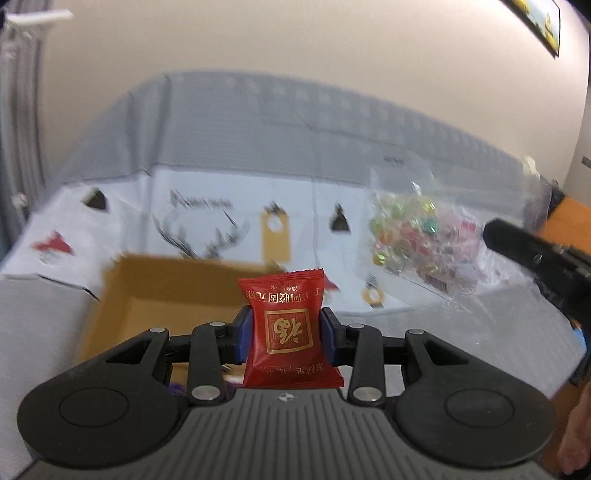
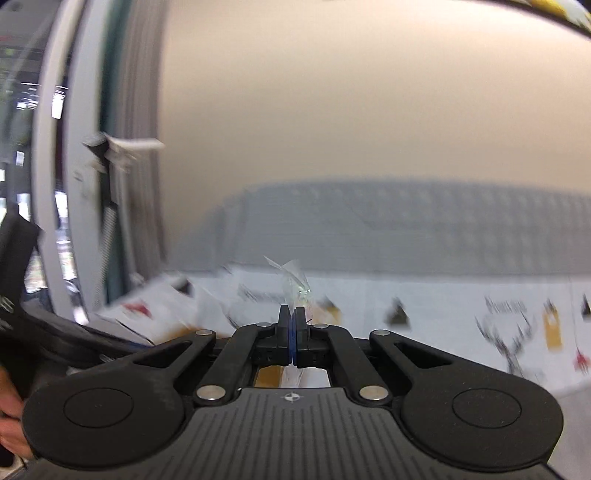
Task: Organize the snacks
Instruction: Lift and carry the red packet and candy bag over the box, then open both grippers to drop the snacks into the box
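Obscured items, as I read them: cardboard box point(image 1: 155, 295), near wall and floor hidden behind my left gripper point(image 1: 287, 332); clear candy bag point(image 1: 424, 236), contents smeared, individual sweets indistinguishable; printed tablecloth point(image 2: 443, 314), motifs and lettering motion-blurred, illegible; framed picture point(image 1: 543, 22), cut by the top edge.

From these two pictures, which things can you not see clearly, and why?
- Cardboard box, left wrist view: its inside is mostly hidden behind the left gripper and the red snack packet it grips.
- Clear bag of candies, left wrist view: blurred, so the wrappers cannot be read.
- Clear plastic in the shut right gripper, right wrist view: only a tip shows; the rest is hidden below.
- Printed tablecloth: motion-blurred.
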{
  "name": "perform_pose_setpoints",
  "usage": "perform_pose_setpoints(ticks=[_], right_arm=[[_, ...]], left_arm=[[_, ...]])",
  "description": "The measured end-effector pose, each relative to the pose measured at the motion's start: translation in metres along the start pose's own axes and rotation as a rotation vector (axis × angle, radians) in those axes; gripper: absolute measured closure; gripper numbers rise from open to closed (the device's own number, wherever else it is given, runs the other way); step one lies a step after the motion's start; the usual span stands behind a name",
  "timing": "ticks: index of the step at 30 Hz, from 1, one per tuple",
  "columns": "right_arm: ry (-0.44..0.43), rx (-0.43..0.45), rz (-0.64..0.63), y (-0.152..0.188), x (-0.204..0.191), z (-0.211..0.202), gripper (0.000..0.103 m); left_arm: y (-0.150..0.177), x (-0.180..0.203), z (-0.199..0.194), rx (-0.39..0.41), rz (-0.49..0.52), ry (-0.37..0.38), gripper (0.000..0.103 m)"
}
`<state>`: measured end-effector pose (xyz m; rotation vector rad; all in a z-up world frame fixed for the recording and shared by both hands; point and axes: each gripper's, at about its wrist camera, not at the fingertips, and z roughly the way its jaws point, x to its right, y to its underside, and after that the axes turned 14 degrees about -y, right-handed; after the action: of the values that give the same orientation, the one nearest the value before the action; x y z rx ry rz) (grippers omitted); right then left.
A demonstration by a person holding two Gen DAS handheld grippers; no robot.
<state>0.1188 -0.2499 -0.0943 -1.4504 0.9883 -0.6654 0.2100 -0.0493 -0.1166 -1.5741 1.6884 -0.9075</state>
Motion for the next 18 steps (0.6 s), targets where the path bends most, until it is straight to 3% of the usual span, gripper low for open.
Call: perform_pose_setpoints(ticks=[4,8,15,18], right_arm=[[-0.058,0.012,-0.039,-0.017,-0.037,0.026,0.103],[-0.083,-0.044,-0.053,-0.004,-0.055,0.068,0.103],[-0.060,-0.235,-0.107,0.064,-0.078,0.144,0.103],[-0.059,-0.309,-0.087,0.094,-0.084,0.170,0.103]], left_arm=[[-0.008,-0.034,-0.007,0.044,-0.028,-0.046,0.061],[0.002,-0.061,0.013,0.035,-0.029,-0.106,0.061],[0.052,-0.096,0.094,-0.141,-0.042,-0.155,0.061],[0.078,-0.109,0.122,-0.241,-0.068,-0.133,0.061]])
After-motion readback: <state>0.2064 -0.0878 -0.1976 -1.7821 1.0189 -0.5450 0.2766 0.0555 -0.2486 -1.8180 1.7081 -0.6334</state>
